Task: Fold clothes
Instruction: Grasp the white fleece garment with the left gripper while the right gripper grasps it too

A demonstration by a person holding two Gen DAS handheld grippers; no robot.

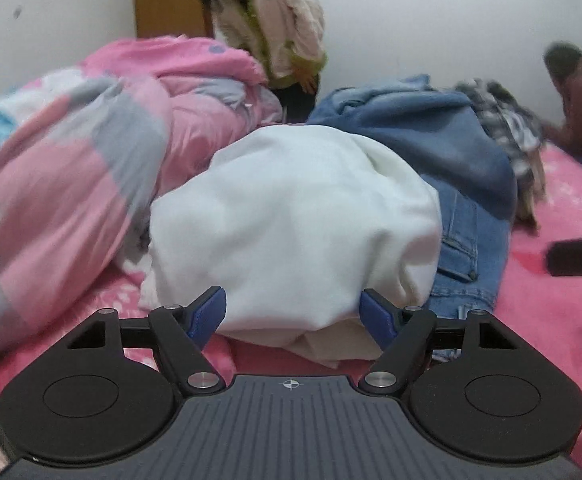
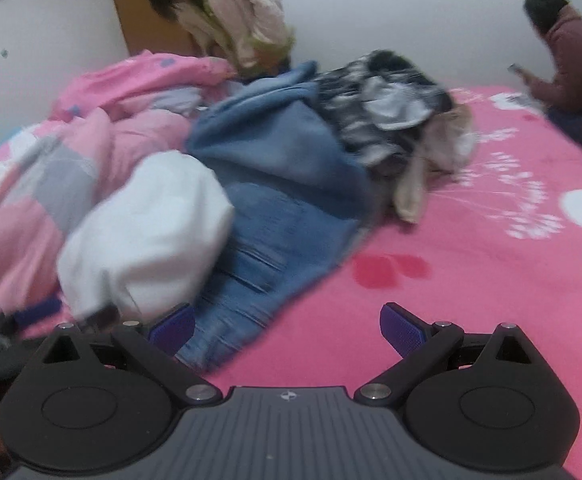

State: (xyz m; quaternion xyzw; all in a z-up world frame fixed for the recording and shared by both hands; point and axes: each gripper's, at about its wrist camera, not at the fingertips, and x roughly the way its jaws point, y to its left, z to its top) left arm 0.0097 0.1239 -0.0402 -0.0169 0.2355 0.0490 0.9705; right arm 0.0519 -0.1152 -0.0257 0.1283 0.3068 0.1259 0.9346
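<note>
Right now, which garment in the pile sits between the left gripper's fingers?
The white garment. Its near edge lies between the open left gripper; the jeans and the plaid piece lie farther right.

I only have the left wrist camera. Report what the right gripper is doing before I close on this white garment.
Observer: The right gripper is open and grips nothing. It hangs over the near edge of the jeans and the pink sheet.
Operator: Describe the space on its side.
Observer: To the right of the jeans the sheet lies bare, printed with white flowers.
Operator: Check the pile behind the jeans.
Observer: A grey garment lies on top of the dark plaid one.
</note>
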